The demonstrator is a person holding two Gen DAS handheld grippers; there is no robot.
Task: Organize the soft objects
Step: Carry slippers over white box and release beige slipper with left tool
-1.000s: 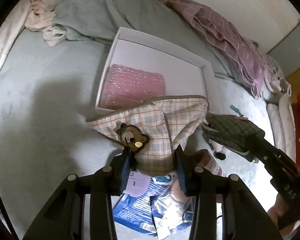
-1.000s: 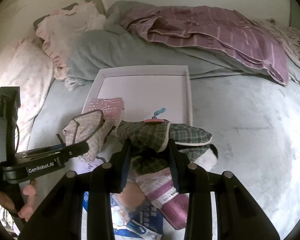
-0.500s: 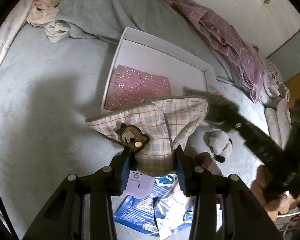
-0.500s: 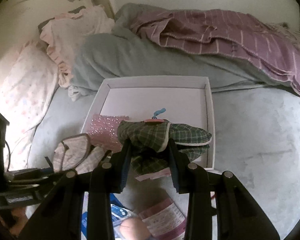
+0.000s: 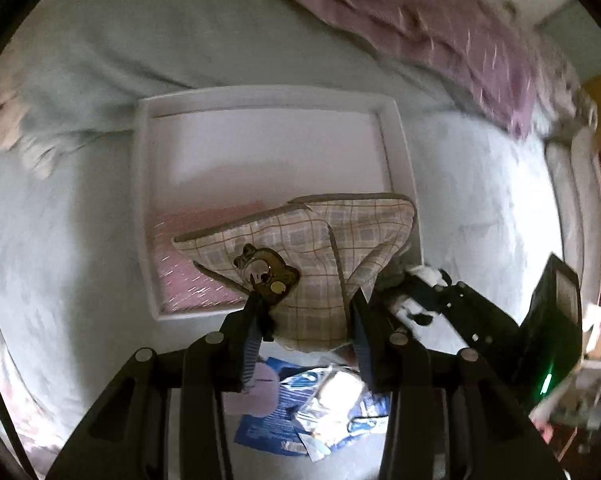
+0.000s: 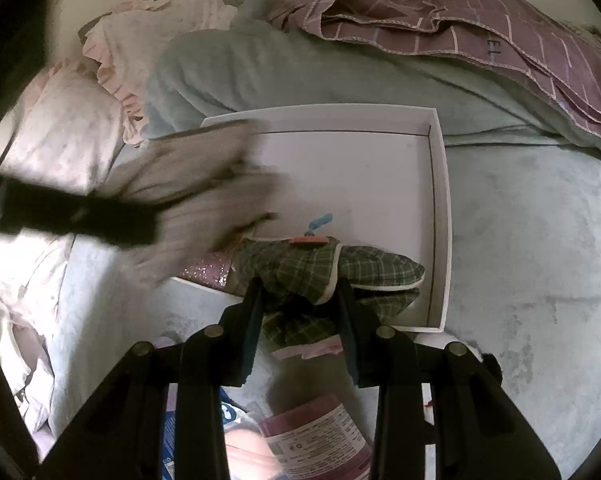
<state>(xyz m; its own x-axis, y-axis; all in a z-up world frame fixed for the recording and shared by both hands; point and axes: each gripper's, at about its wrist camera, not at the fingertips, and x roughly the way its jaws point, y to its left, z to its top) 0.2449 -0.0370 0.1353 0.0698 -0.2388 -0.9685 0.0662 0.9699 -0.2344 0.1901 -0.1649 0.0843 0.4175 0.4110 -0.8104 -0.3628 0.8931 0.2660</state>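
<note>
My left gripper (image 5: 304, 312) is shut on a beige plaid pouch (image 5: 316, 248) with a brown bear badge (image 5: 268, 272); it hangs over the near edge of the white tray (image 5: 396, 148). A pink glittery item (image 5: 188, 276) lies in the tray's near left corner. My right gripper (image 6: 300, 292) is shut on a green plaid pouch (image 6: 324, 268) with an orange tag and blue loop (image 6: 320, 222), held over the near part of the white tray (image 6: 440, 208). The left gripper with the beige pouch (image 6: 196, 200) shows as a blur at the left of the right wrist view.
The tray sits on a pale grey-blue bed cover (image 6: 532, 264). A purple checked blanket (image 6: 480, 12) and pink frilled bedding (image 6: 112, 48) lie behind. Blue and pink packets (image 5: 312, 412) and a pink labelled packet (image 6: 320, 440) lie near the front edge.
My left gripper has swung right and forward with the beige pouch, now over the tray. The right gripper has dropped toward the tray with the green pouch.
</note>
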